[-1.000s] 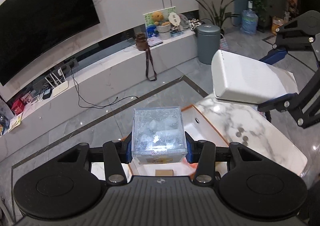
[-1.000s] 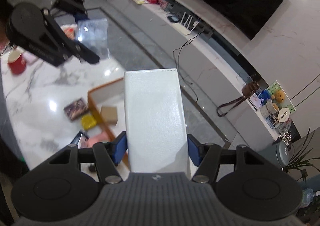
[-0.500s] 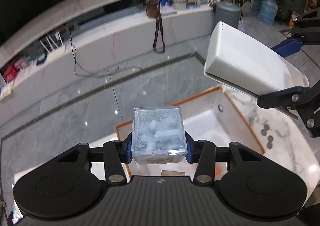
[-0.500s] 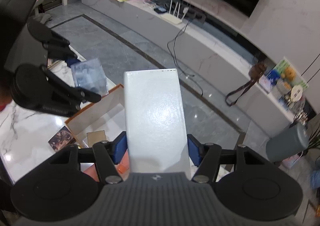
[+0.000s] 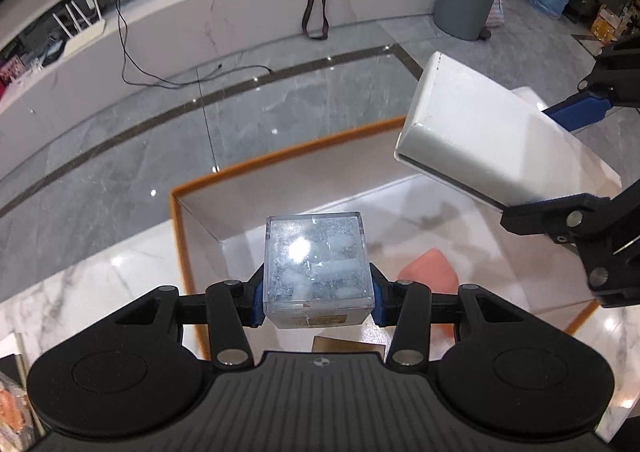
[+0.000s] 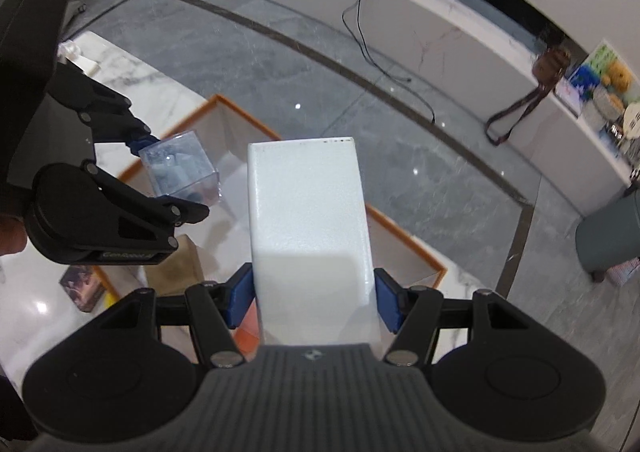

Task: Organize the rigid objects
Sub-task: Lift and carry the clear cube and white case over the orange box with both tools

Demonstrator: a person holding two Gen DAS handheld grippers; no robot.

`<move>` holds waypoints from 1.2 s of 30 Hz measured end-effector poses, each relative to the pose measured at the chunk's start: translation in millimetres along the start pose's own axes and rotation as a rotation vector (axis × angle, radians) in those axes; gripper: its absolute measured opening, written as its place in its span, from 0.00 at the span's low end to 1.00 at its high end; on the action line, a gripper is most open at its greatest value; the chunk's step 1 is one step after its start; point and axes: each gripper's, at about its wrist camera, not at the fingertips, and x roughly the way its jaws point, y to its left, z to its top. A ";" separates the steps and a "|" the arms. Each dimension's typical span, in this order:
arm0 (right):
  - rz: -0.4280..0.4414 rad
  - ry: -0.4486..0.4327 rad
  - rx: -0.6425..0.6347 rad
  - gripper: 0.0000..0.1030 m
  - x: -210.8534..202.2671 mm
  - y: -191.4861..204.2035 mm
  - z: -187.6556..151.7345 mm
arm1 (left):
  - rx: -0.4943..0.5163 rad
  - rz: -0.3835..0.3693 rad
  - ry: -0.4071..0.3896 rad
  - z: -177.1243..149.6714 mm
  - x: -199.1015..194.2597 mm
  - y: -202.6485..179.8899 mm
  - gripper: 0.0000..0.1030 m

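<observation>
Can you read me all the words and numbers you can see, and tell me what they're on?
"GenRobot.ai", though blurred and not sure: raised letters on the black left gripper, seen from the right wrist.
Too blurred to read: the brownish label on the bottom edge of the clear plastic cube box.
Too small to read: the colourful picture board on the far ledge.
No print shows on the white rectangular box.

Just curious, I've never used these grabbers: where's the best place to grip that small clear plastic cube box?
Probably as the left gripper does now: pads on two opposite flat sides of the small clear plastic cube box, near its lower end. Parallel rigid walls give pads a square seat.
</observation>
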 end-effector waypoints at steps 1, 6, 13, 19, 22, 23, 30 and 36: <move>0.001 0.010 0.002 0.60 7.2 -0.7 0.8 | 0.000 -0.005 0.006 0.2 4.2 -0.7 0.52; 0.007 0.046 0.018 0.60 34.6 -6.0 -0.1 | 0.018 -0.007 0.032 -0.4 21.5 -6.5 0.52; 0.006 0.086 0.020 0.60 67.1 -5.4 -0.9 | 0.030 0.025 0.061 1.6 42.7 -9.7 0.52; 0.010 0.114 0.021 0.60 87.0 -4.3 -0.7 | 0.059 0.038 0.084 -0.2 58.2 -14.6 0.52; 0.009 0.127 0.014 0.60 94.3 -3.1 -0.6 | 0.071 0.048 0.099 -0.4 64.9 -16.6 0.52; 0.002 0.132 0.009 0.60 97.3 -2.1 -0.9 | 0.071 0.050 0.100 -0.3 66.9 -16.5 0.52; -0.023 0.163 -0.019 0.60 115.2 0.1 -6.2 | 0.063 0.052 0.112 0.7 75.9 -14.1 0.52; -0.011 0.170 -0.025 0.60 116.2 -0.2 -7.1 | 0.056 0.055 0.119 0.7 81.4 -11.3 0.52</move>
